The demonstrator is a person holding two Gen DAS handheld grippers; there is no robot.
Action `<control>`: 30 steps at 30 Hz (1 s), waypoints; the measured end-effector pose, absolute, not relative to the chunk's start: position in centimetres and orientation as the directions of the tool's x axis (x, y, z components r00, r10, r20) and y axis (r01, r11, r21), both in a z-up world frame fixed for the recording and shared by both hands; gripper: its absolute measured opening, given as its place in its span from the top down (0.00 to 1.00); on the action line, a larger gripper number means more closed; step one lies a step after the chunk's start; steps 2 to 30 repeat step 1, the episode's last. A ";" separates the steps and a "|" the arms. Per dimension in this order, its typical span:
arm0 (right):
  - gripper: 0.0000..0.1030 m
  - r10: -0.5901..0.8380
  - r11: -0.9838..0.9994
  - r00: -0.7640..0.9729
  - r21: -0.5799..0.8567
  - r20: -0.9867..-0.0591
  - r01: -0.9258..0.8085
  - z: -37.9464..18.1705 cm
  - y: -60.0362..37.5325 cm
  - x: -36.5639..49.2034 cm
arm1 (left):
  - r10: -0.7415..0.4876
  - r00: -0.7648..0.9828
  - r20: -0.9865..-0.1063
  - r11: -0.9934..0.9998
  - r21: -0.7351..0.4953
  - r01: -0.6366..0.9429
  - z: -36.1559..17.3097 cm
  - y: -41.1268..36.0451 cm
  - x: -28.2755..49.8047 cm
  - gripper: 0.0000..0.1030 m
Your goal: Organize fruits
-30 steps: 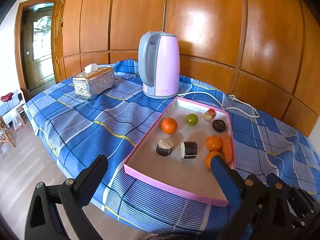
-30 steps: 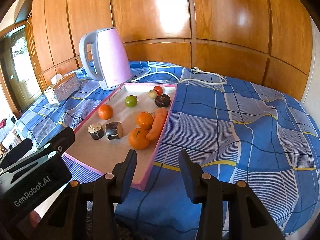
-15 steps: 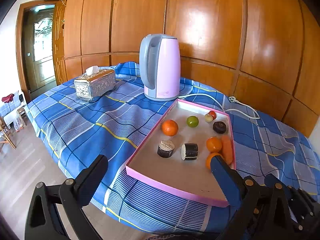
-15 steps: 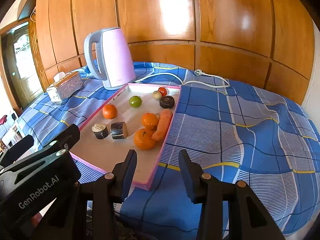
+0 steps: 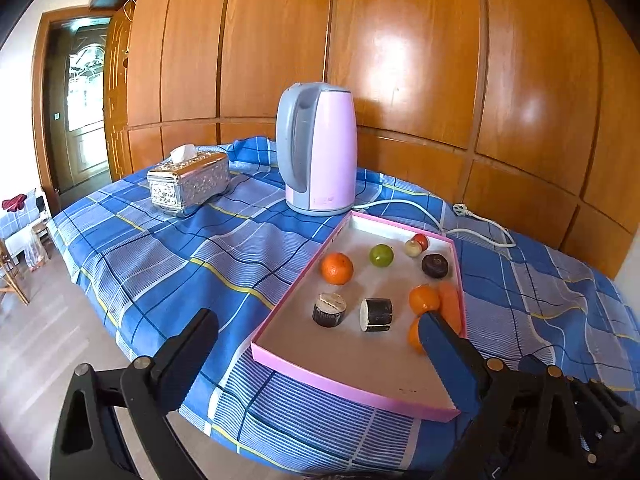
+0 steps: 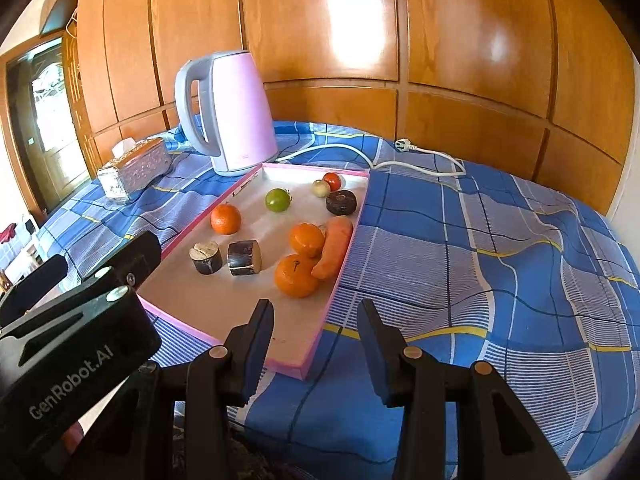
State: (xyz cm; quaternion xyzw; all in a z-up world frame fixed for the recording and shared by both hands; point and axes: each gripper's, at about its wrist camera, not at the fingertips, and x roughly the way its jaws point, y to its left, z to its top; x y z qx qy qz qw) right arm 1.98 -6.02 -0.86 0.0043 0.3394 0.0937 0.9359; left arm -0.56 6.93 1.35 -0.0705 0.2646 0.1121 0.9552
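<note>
Already every fruit sits loose in the shallow pink-rimmed rectangular tray (image 6: pixel 320 344) at frame centre, fitting sorted or still-unsorted alike, while the black left gripper (image 5: pixel 320 344) and right gripper (image 6: pixel 316 340) gape empty below.

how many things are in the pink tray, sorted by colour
Orange: 4, three oranges and a carrot
Green: 1, a round fruit
Red: 1, a small fruit
Pale: 1, a small bulb
Dark: 3, a round fruit and two cut cylinders
Total: 10 in the tray
</note>
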 end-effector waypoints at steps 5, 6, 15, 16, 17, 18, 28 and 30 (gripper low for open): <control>0.57 0.180 0.982 0.751 0.074 -0.636 -0.172 -0.9 -6.0 2.0 | 0.178 0.832 -0.526 0.963 -0.080 -0.256 1.3 7.0 -0.5 0.02; 0.57 0.180 0.982 0.751 0.074 -0.636 -0.172 -0.9 -6.0 2.0 | 0.178 0.832 -0.526 0.963 -0.080 -0.256 1.3 7.0 -0.5 0.02; 0.57 0.180 0.982 0.751 0.074 -0.636 -0.172 -0.9 -6.0 2.0 | 0.178 0.832 -0.526 0.963 -0.080 -0.256 1.3 7.0 -0.5 0.02; 0.57 0.180 0.982 0.751 0.074 -0.636 -0.172 -0.9 -6.0 2.0 | 0.178 0.832 -0.526 0.963 -0.080 -0.256 1.3 7.0 -0.5 0.02; 0.57 0.180 0.982 0.751 0.074 -0.636 -0.172 -0.9 -6.0 2.0 | 0.178 0.832 -0.526 0.963 -0.080 -0.256 1.3 7.0 -0.5 0.02; 0.57 0.180 0.982 0.751 0.074 -0.636 -0.172 -0.9 -6.0 2.0 | 0.178 0.832 -0.526 0.963 -0.080 -0.256 1.3 7.0 -0.5 0.02; 0.57 0.180 0.982 0.751 0.074 -0.636 -0.172 -0.9 -6.0 2.0 | 0.178 0.832 -0.526 0.963 -0.080 -0.256 1.3 7.0 -0.5 0.02; 0.57 0.180 0.982 0.751 0.074 -0.636 -0.172 -0.9 -6.0 2.0 | 0.178 0.832 -0.526 0.963 -0.080 -0.256 1.3 7.0 -0.5 0.02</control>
